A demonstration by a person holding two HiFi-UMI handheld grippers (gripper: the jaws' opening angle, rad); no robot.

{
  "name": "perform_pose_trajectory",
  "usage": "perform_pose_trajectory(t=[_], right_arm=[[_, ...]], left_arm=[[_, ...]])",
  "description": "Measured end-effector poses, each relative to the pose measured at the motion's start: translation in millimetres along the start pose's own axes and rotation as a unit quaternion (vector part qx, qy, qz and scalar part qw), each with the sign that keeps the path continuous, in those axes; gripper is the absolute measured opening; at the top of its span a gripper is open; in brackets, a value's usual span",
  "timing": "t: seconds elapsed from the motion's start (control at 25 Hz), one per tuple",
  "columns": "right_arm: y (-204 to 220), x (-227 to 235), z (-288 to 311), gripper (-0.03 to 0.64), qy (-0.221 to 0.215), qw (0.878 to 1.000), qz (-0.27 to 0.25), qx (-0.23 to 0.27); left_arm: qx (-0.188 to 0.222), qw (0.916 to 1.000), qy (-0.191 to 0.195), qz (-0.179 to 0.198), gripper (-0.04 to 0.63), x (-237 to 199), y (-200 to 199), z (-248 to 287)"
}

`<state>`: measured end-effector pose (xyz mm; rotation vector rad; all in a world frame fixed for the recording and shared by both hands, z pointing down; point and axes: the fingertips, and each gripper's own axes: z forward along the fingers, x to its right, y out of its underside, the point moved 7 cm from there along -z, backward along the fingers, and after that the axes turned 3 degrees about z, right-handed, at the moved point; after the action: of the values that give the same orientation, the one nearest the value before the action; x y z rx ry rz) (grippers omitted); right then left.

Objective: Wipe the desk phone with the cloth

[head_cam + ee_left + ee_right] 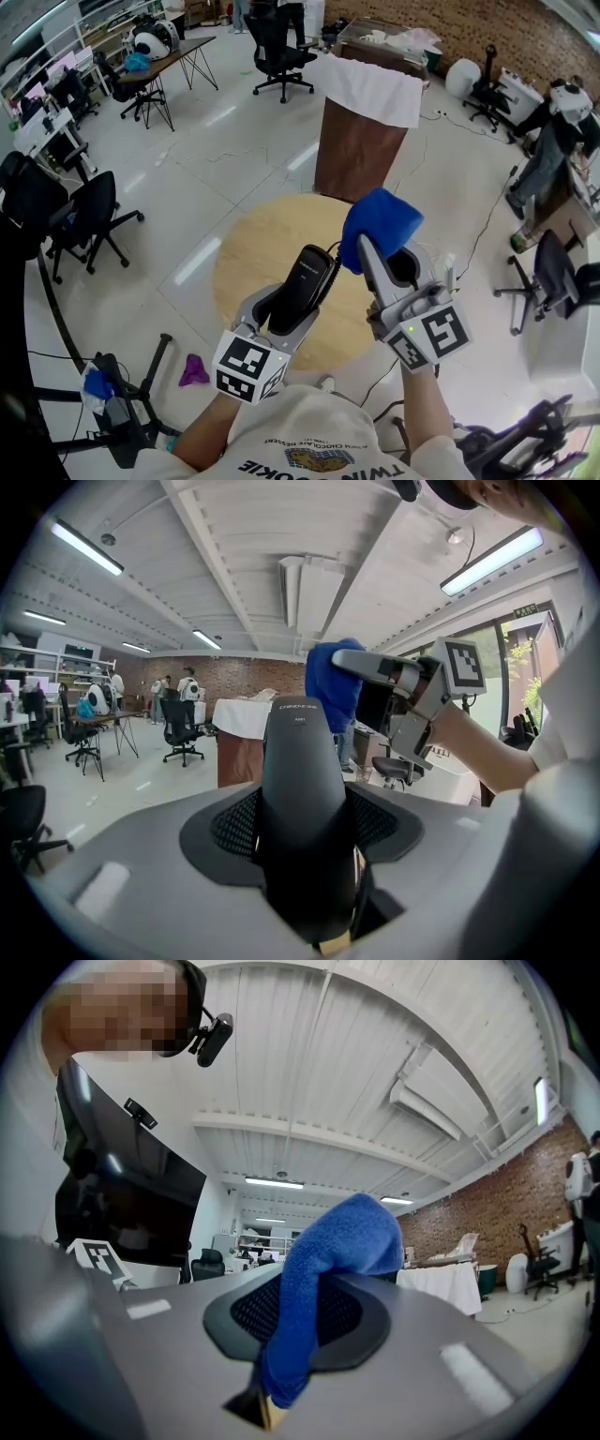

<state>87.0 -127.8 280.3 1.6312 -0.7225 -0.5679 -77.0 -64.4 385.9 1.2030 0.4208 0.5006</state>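
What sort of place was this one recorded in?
Most likely an open-plan office or lab workspace. Rolling office chairs stand around desks on a wide polished floor, long strip lights hang from a white panelled ceiling, and a brick wall closes the far end.

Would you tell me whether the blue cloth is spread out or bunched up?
Bunched up: the cloth sits wadded in the right gripper, folded over its jaw tips.
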Motion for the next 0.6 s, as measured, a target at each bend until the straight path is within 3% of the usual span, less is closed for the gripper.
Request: perform_pose_trajectory(t=[0.6], right_arm=[[-10, 1, 38, 0.060, -0.021, 1.000, -0.012, -0.016]], left_arm=[[-0.003, 0.9995, 0.003, 0.030, 0.256, 9, 0, 2]])
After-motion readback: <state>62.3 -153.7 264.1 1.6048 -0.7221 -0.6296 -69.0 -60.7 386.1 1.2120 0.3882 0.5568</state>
